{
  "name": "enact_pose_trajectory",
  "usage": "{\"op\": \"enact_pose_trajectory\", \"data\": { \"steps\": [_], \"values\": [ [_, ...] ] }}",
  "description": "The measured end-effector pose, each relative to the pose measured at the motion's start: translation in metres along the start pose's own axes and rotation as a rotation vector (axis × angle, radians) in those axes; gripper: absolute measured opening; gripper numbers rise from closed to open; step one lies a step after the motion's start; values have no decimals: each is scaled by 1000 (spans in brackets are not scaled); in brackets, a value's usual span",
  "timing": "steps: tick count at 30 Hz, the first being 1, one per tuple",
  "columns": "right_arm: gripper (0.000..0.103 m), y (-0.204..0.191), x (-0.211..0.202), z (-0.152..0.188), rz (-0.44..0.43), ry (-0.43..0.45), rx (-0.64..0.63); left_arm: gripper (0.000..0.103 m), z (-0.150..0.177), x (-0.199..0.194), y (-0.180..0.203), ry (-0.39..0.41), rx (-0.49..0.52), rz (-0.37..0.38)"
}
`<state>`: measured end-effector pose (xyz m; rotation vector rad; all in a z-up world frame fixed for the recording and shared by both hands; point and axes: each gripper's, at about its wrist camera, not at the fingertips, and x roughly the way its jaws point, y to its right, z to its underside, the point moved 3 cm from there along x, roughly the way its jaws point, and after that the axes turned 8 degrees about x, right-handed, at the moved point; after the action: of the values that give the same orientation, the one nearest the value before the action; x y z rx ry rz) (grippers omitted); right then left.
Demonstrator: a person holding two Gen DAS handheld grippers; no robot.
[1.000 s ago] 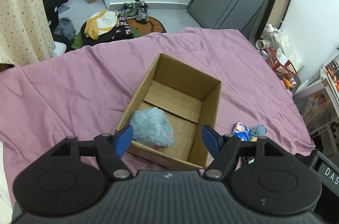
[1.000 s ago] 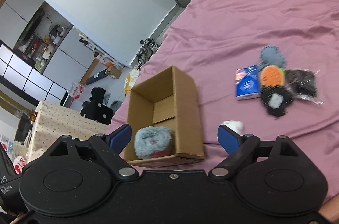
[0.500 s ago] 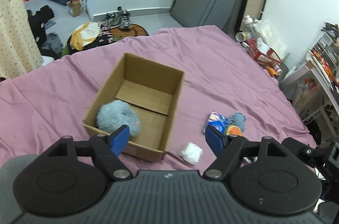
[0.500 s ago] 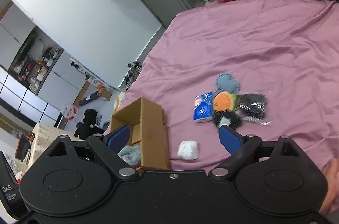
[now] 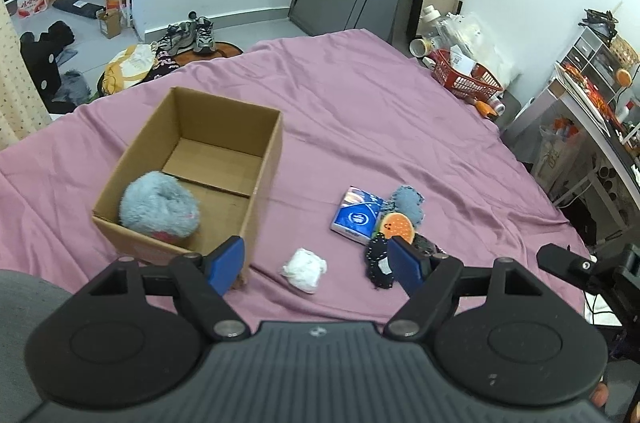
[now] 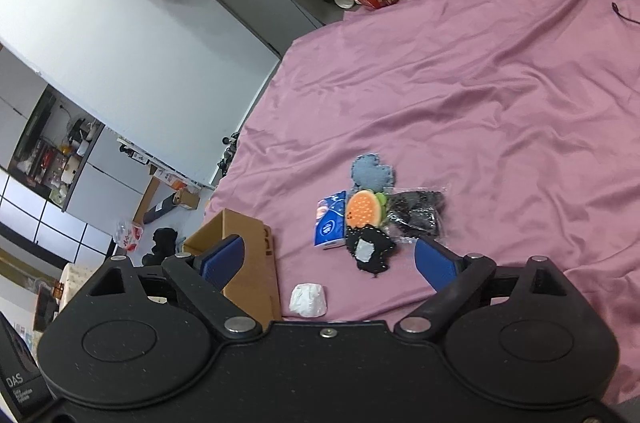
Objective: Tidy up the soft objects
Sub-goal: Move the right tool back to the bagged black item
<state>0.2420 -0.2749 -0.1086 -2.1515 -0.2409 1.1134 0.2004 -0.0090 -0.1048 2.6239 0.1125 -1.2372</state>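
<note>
With the fluffy toy (image 5: 159, 204) already in the box (image 5: 264, 159), I'm between pickups: both my left gripper (image 5: 316, 263) and right gripper (image 6: 328, 259) have jaws open and empty. Next I judge I should lower onto the white wad (image 5: 305, 269) at lower centre and close gently.

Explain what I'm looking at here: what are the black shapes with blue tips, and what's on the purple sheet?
Each picture comes from a camera on a hand-held gripper that a person carries; there is no robot. The blue tips are its fingers. The left hand-held gripper and the right hand-held gripper are both open and empty. On the purple sheet stands a cardboard box with a grey fluffy toy inside. Outside lie a white wad, a blue tissue pack and a burger-shaped toy.
</note>
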Motion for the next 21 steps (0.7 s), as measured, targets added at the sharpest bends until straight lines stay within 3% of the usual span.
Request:
{"op": "enact_pose_trajectory", "data": {
  "steps": [5, 10, 13, 21],
  "values": [
    [92, 8, 13, -15, -23, -22, 25, 77, 1, 9, 17, 2, 4, -3],
    [92, 29, 31, -21, -57, 14, 50, 77, 4, 25, 35, -1, 6, -3],
    [91, 47, 45, -22, -3, 28, 80, 77, 6, 41, 44, -19, 15, -2],
    [89, 68, 76, -27, -15, -56, 155, 75, 12, 87, 61, -57, 8, 1]
  ]
}}
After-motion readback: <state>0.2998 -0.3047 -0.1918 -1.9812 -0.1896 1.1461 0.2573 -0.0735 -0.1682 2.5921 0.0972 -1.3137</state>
